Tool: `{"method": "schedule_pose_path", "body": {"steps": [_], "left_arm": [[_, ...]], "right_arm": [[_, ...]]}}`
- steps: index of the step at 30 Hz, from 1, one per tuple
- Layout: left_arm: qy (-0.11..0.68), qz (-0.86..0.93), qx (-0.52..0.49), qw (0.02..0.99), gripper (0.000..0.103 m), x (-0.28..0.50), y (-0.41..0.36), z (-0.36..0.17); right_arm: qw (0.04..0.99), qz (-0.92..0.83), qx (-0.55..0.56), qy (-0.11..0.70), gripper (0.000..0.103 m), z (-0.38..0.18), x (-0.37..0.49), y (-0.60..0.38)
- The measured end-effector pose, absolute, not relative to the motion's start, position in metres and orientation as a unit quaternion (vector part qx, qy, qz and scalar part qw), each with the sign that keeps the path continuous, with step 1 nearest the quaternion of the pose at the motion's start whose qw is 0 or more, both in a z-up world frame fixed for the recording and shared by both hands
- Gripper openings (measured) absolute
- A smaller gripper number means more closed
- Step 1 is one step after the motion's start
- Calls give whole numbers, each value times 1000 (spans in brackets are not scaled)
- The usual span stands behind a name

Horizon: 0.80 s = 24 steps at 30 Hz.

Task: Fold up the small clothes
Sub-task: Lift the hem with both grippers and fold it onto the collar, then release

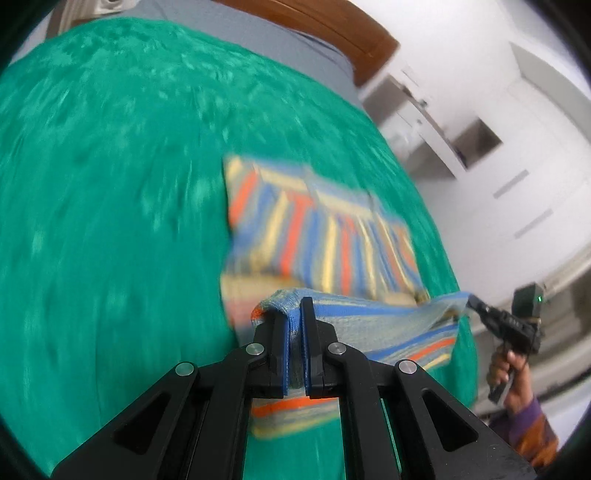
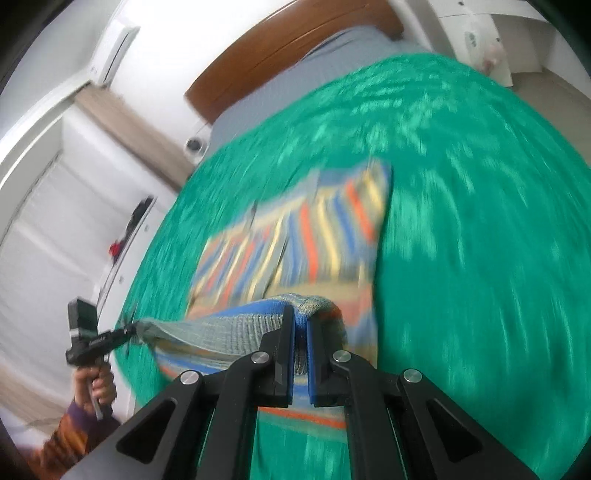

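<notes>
A small striped knit garment (image 1: 325,236) in blue, orange and yellow lies on a green bedspread (image 1: 110,203). My left gripper (image 1: 294,314) is shut on one corner of its near edge and lifts it. My right gripper (image 2: 301,317) is shut on the other corner of the same edge. The lifted edge (image 2: 221,328) stretches taut between them above the rest of the garment (image 2: 295,236). The right gripper also shows in the left wrist view (image 1: 476,304), and the left gripper shows in the right wrist view (image 2: 129,328). Both views are motion-blurred.
The green bedspread (image 2: 480,221) covers a bed with a grey sheet (image 1: 240,26) and a brown wooden headboard (image 1: 332,22) at the far end. White cabinets (image 1: 461,122) stand to the right of the bed, a white wall and wardrobe (image 2: 55,221) beside it.
</notes>
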<state>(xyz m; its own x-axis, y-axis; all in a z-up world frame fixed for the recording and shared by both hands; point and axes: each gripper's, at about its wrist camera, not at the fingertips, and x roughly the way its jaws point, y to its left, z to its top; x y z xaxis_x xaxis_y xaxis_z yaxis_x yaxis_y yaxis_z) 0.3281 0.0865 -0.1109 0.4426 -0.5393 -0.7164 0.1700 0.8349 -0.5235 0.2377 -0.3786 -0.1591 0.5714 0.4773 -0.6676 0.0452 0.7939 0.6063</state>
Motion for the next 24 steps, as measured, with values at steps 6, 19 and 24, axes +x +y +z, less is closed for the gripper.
{"method": "schedule_pose_path", "body": {"steps": [6, 19, 24], "left_arm": [[503, -163, -205, 823, 4, 429, 68, -135], [474, -141, -190, 848, 66, 445, 90, -119], [576, -296, -85, 757, 78, 428, 20, -155]], "right_arm": [[818, 69, 335, 462, 5, -196, 345, -399], [802, 103, 311, 499, 43, -191, 383, -402], [715, 178, 204, 644, 43, -227, 404, -330]]}}
